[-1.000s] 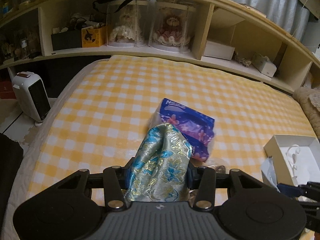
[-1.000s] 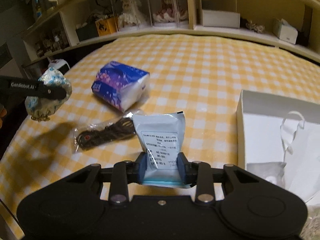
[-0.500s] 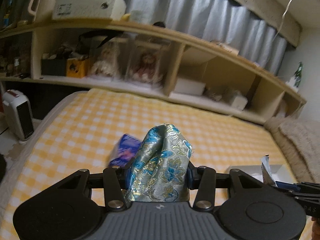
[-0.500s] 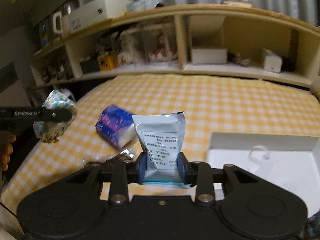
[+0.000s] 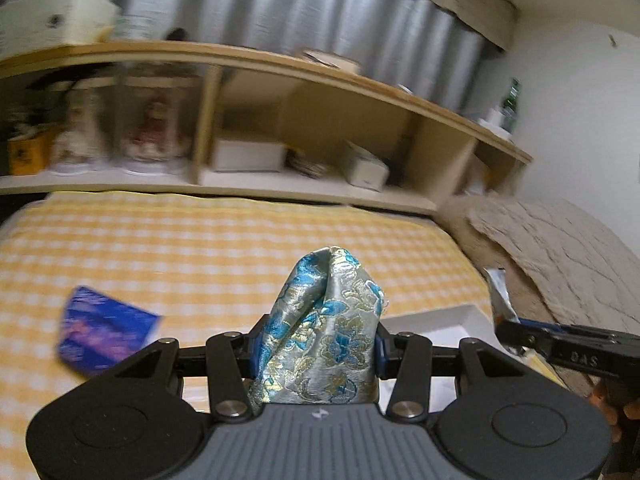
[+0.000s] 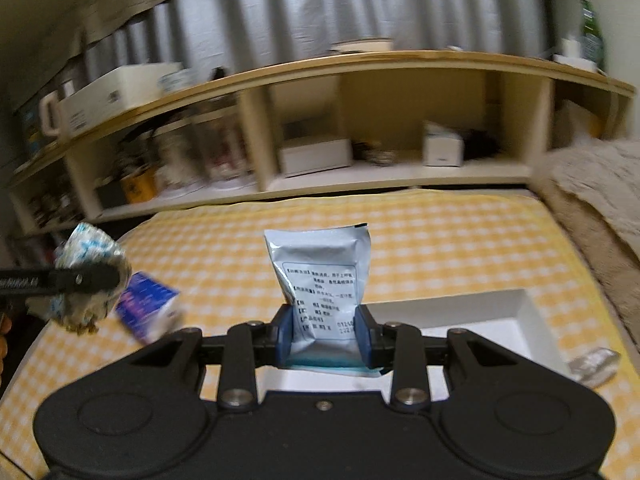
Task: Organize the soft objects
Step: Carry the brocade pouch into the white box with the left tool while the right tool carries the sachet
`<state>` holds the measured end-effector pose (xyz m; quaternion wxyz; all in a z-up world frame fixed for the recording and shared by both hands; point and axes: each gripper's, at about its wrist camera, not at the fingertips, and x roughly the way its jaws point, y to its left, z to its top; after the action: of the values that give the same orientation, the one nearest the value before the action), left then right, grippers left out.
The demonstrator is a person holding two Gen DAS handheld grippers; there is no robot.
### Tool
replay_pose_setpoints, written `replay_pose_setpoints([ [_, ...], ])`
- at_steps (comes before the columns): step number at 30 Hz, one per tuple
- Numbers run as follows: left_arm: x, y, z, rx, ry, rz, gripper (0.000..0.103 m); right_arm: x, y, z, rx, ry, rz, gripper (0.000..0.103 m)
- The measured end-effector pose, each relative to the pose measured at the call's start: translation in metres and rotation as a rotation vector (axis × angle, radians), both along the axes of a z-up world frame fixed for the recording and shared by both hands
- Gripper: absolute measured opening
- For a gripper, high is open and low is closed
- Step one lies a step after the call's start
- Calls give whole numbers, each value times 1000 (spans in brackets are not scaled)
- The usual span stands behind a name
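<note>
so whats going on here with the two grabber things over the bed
A person is tidying soft things off a yellow checked bed with a handheld gripper in each hand. The left gripper is clamped on a blue and gold brocade pouch, and the right gripper is clamped on a silver foil packet. Both are held up above the bed, near an open white box. A blue tissue pack lies on the cover.

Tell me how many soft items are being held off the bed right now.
2: brocade pouch in the left gripper, silver packet in the right gripper.
</note>
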<state>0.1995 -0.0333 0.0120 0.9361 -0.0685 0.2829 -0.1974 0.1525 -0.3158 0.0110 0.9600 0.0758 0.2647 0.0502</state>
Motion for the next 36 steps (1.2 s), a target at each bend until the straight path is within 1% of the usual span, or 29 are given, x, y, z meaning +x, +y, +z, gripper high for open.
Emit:
replay_pose_setpoints([
  [5, 19, -51, -11, 12, 34, -92, 49, 6, -42, -9, 28, 24, -96, 34],
  [9, 33, -89, -26, 37, 69, -155, 49, 12, -66, -18, 39, 47, -131, 34],
  [12, 43, -115, -39, 74, 92, -208, 49, 16, -77, -26, 7, 74, -147, 34],
  [15, 55, -136, -54, 130, 112, -249, 49, 22, -89, -36, -38, 113, -149, 34],
  [18, 67, -152, -68, 209, 116, -283, 49, 31, -100, -46, -67, 159, -148, 34],
  [20, 74, -159, -77, 255, 120, -303, 49, 42, -102, -53, -118, 186, -141, 34],
  [24, 86, -168, -93, 289, 153, -356, 49, 65, -102, -67, -160, 242, -105, 34],
  [26, 91, -171, -103, 319, 162, -384, 49, 77, -101, -77, -185, 279, -92, 34],
  [29, 99, -173, -118, 346, 176, -400, 49, 91, -101, -92, -226, 333, -90, 34],
  [31, 106, -171, -126, 347, 185, -400, 53, 97, -104, -100, -243, 351, -97, 34],
  [32, 109, -171, -129, 351, 184, -399, 60, 100, -105, -103, -253, 356, -106, 34],
  [33, 112, -173, -132, 354, 183, -397, 70, 103, -107, -107, -265, 355, -121, 37],
  [34, 114, -173, -135, 354, 180, -395, 76, 104, -109, -110, -280, 350, -146, 45],
  [35, 117, -173, -136, 352, 178, -394, 81, 104, -111, -112, -288, 345, -167, 52],
  [36, 118, -173, -137, 351, 178, -389, 81, 103, -112, -113, -288, 344, -175, 62],
])
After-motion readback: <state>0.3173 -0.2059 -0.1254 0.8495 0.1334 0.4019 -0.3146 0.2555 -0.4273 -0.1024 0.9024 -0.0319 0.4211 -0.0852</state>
